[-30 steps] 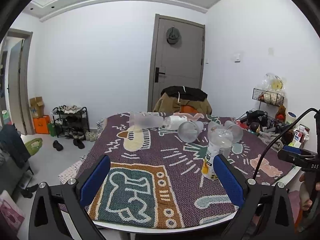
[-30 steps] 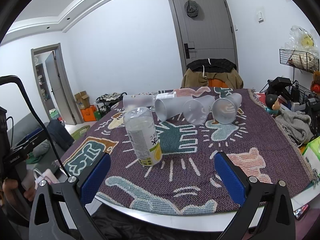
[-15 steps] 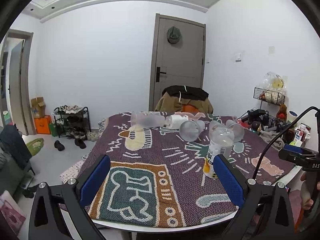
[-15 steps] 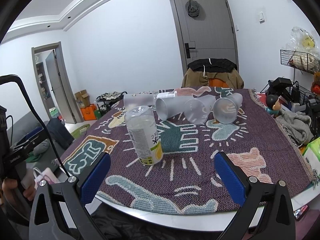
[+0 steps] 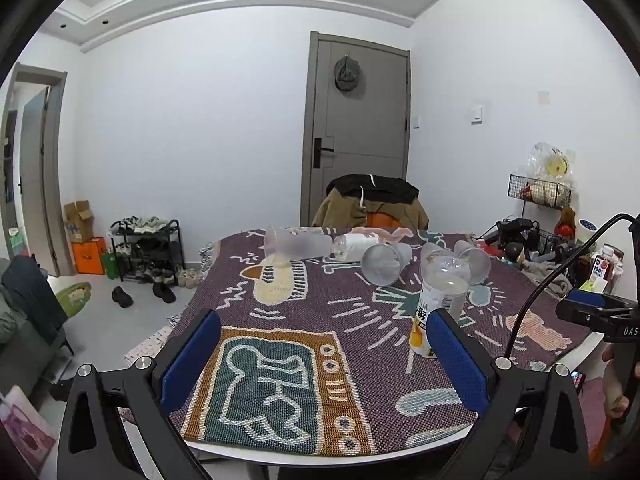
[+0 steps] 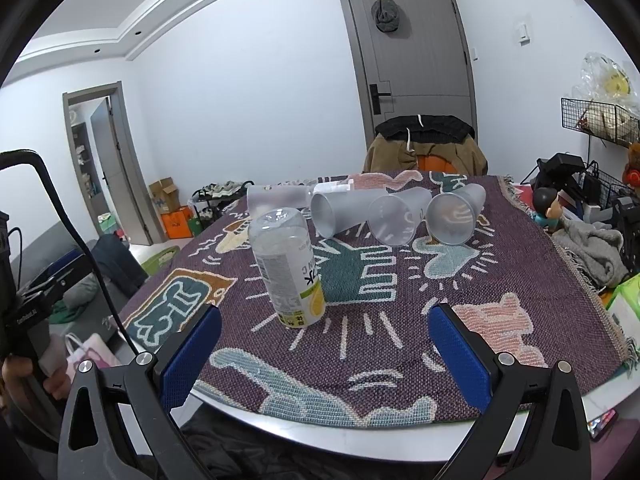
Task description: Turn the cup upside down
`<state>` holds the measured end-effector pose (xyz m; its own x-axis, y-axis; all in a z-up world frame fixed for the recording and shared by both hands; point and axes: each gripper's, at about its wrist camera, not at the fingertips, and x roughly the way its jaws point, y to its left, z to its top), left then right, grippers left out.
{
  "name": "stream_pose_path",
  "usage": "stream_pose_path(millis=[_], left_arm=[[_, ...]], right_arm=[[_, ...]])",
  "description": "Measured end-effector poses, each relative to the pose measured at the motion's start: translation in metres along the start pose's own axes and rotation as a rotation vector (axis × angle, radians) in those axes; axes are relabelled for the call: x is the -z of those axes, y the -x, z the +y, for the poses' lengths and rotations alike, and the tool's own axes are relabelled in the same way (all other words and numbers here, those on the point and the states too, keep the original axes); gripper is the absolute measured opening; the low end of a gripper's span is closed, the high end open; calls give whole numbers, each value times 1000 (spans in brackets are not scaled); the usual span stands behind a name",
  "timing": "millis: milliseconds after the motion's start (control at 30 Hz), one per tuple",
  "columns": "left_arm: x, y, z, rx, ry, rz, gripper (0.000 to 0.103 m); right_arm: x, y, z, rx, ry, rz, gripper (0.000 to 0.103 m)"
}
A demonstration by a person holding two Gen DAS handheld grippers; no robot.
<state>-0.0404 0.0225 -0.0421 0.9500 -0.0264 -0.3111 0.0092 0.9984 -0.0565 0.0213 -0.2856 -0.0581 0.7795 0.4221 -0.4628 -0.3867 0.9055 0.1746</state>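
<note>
A clear labelled cup (image 6: 289,267) stands bottom-up on the patterned cloth (image 6: 400,304), just ahead of my right gripper (image 6: 324,354); it also shows in the left wrist view (image 5: 440,304) by the right finger. Several frosted cups (image 6: 394,218) lie on their sides farther back (image 5: 382,264). My left gripper (image 5: 324,356) is open and empty over the table's near edge. My right gripper is open and empty too.
A chair with a jacket (image 6: 424,144) stands behind the table. Clutter and a grey cloth (image 6: 592,248) lie at the right edge. A shoe rack (image 5: 148,248) stands on the floor at the left.
Both views have shifted slightly; the labelled cup sits a little closer to the right gripper. Both grippers stay open.
</note>
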Motion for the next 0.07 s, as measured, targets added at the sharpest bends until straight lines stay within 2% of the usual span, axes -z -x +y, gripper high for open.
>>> stream_pose_path(millis=[67], left_arm=[[1,0,1,0,1,0,103]], right_arm=[[1,-1,0,0,1,3,103]])
